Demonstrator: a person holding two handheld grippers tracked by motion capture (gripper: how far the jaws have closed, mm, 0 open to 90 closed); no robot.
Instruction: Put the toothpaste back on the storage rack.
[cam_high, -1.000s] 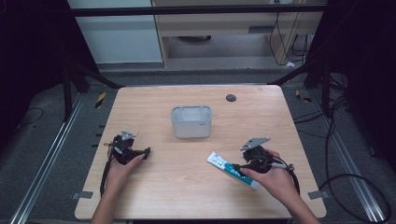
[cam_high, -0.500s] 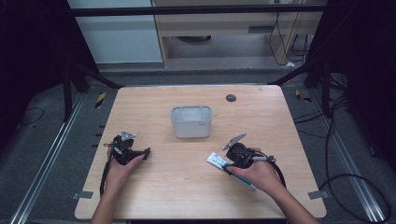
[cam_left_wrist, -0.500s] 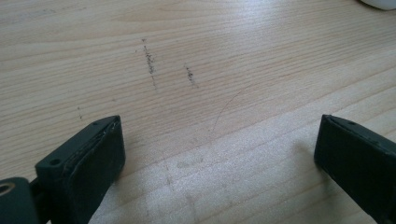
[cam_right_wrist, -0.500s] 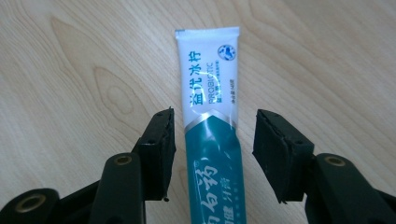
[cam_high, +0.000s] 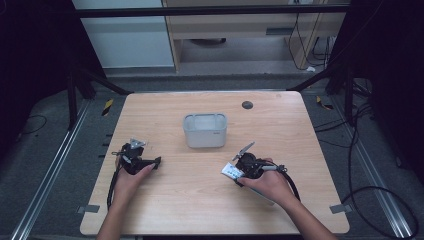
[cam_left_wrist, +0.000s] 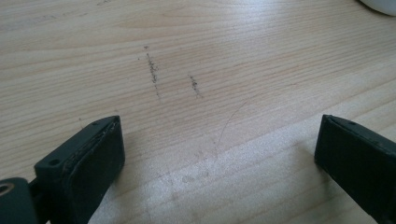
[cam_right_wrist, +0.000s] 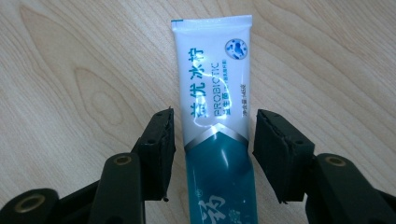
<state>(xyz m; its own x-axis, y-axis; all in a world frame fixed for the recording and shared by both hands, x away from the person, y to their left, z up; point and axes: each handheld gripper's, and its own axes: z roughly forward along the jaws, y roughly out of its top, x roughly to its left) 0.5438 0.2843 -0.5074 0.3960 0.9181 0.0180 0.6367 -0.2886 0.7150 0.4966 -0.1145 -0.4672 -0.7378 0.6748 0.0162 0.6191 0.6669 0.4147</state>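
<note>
white-and-teal toothpaste tube (cam_right_wrist: 215, 93) is seen lying flat on the wooden desk (cam_high: 300, 130), between the jaws of the right hand-held gripper (cam_right_wrist: 214, 140); small gaps are left on both sides, so no pinch yet, though the jaws have just been closing. left hand-held gripper (cam_left_wrist: 219, 149) is held w/ jaws spread wide over bare wood. grey tub (cam_high: 204, 130) is set near desk centre, well apart from both.

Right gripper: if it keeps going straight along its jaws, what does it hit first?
The toothpaste tube. It already lies between the right gripper jaws, which straddle it with small gaps either side, pads not clearly pressing. Beyond the tube's crimped end, just bare table. Depth is hard to judge.
</note>
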